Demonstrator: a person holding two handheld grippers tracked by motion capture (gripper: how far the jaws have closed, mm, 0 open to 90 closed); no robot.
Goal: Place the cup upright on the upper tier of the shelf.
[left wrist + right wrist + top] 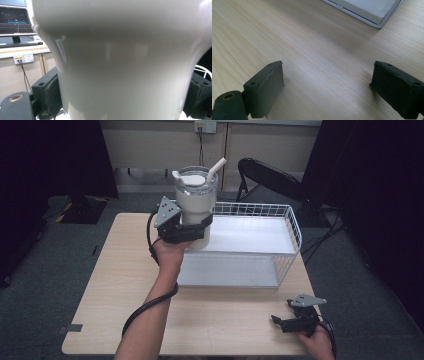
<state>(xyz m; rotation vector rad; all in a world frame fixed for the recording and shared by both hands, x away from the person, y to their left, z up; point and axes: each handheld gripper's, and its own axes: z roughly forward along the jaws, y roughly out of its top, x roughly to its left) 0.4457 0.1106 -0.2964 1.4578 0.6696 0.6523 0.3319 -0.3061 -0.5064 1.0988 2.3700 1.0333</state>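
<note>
The tall cream insulated tumbler with clear lid and white straw is held upright above the far left corner of the white wire basket with its flat tray floor, clear of the rim. The left claw pinches its narrower lower body, a sound hold on a smooth, likely top-heavy, rigid cup. The right claw rests spread and empty on the light wooden counter, near right. The basket's far wire wall is the edge to mind; the tray floor is open.
</note>
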